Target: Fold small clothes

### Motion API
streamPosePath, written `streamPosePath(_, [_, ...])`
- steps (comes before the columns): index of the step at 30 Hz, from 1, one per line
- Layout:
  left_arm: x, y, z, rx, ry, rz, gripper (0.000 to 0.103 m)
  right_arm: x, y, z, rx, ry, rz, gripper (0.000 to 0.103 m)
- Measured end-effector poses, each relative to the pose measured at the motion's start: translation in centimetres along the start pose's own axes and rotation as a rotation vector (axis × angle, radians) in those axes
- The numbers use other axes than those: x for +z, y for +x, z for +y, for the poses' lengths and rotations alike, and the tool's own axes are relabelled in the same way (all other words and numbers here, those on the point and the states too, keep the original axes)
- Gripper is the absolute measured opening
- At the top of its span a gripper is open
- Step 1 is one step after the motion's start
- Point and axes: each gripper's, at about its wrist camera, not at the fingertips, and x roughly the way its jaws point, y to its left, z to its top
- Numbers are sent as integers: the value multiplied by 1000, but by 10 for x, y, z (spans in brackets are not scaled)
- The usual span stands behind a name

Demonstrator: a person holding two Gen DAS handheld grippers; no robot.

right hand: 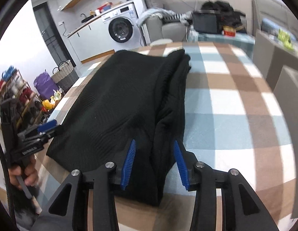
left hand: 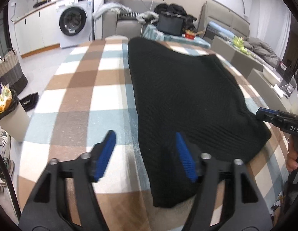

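A black knit garment point(left hand: 183, 96) lies folded lengthwise on the checked table cover point(left hand: 76, 88). My left gripper point(left hand: 145, 140) is open at the garment's near left corner, its right finger over the cloth and its left finger over the cover. In the right wrist view the garment point(right hand: 120, 100) shows a doubled right edge. My right gripper point(right hand: 153, 146) is open, its fingers straddling the near right edge of the cloth. Each gripper shows at the side of the other's view: the right one point(left hand: 264, 115) and the left one point(right hand: 51, 127).
A washing machine point(left hand: 76, 23), a woven basket point(left hand: 8, 71) and a bin point(left hand: 8, 115) stand on the floor to the left. A black box point(left hand: 170, 24) and a red tin point(left hand: 190, 34) sit beyond the table's far end. A grey sofa point(left hand: 254, 48) runs along the right.
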Motion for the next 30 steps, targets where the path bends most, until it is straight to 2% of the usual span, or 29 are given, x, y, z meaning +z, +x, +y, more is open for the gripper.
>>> streamPosePath(4, [-6,-26,-2,-3,1,-75,82,-4,-23,11,18,-41,-93,85])
streamPosePath(8, [-11,-50,-5,-12,6,-140,85,-11,-44,25,26,-80,-182,103])
streamPosePath(11, [-16,-67,-8,12,-1,-191,96,-14,-53,31,35,-104,-237,103])
streamPosePath(14, [-22,-81,-12,39,27,-240,102,-18,-57,34,37,-117,-268,103])
streamPosePath(18, [-27,-89,-12,65,25,-271,102,-26,-60,37,55,-137,-289,103])
streamPosePath(26, [-32,-94,-13,13,23,-323,102,-37,-53,43,51,-170,-321,103])
streamPosePath(30, [-33,-91,-14,23,31,-332,102,-42,-52,45,51,-176,-348,103])
